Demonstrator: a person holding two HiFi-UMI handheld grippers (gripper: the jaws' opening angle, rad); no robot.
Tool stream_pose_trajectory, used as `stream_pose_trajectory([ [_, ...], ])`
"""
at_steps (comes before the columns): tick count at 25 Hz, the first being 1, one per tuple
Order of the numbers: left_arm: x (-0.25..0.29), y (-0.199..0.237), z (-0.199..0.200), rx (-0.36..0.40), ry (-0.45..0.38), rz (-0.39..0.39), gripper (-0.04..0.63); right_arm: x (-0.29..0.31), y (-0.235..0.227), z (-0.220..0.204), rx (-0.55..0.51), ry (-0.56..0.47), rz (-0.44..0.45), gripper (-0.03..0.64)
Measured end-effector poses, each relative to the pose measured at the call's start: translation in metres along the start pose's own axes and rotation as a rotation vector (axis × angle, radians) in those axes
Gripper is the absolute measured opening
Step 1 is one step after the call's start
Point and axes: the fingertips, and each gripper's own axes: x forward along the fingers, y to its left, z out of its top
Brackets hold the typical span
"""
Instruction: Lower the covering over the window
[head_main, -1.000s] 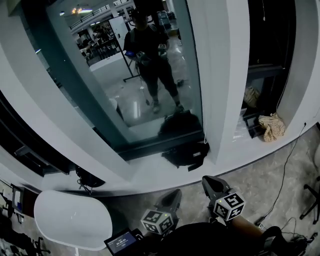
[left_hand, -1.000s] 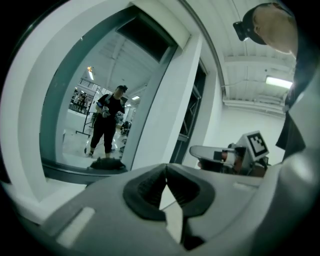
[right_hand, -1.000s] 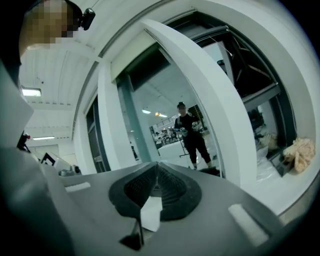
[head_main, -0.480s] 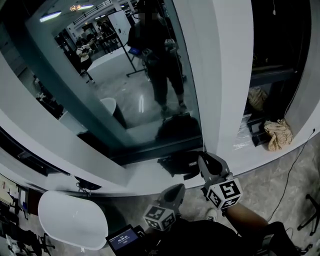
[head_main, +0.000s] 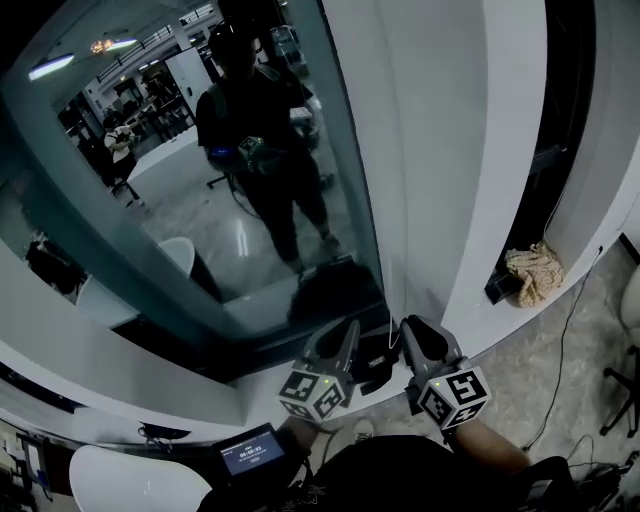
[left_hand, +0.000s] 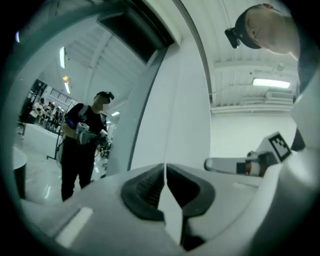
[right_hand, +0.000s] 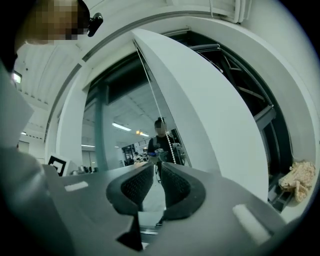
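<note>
Before the window (head_main: 150, 230), a bead chain (right_hand: 170, 146) hangs; left fingers (left_hand: 142, 189) together, right fingers (right_hand: 178, 187) apart.

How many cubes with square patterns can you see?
2. The left cube sits low in the middle of the head view, and the right cube is just beside it. None seem hidden.

Dim; window (head_main: 180, 250) glass reflective; fisheye edges dark, warped.

- Screen (head_main: 248, 458), bottom of the head view: a pale row of characters is glowing, too small to read.
- Left cube (head_main: 309, 394) and right cube (head_main: 453, 397): black-and-white square markers (patterns, not letters).
- No other legible text.
</note>
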Motion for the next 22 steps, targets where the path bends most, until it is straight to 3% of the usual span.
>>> stream_pose_trajectory([
  [4, 0.057, 0.027, 0.047, 0.047, -0.11, -0.133, 0.018, 0.006, 0.004, -0.007, -0.032, 0.0, -0.063, 0.051],
  [8, 0.106, 0.041, 0.09, 0.004, -0.187, -0.285, 0.02, 0.004, 0.003, -0.014, -0.042, 0.001, -0.146, 0.049],
  [12, 0.146, 0.029, 0.125, -0.038, -0.253, -0.422, 0.026, -0.006, -0.005, -0.017, -0.051, -0.001, -0.224, 0.049],
  [16, 0.165, -0.002, 0.154, -0.029, -0.294, -0.538, 0.111, -0.019, -0.017, -0.019, -0.063, -0.014, -0.298, 0.049],
  [19, 0.167, -0.024, 0.168, -0.033, -0.329, -0.615, 0.131, -0.024, -0.023, -0.019, -0.064, -0.018, -0.333, 0.048],
  [22, 0.168, -0.04, 0.172, -0.009, -0.352, -0.646, 0.167, -0.027, -0.029, -0.017, -0.064, -0.017, -0.343, 0.046],
])
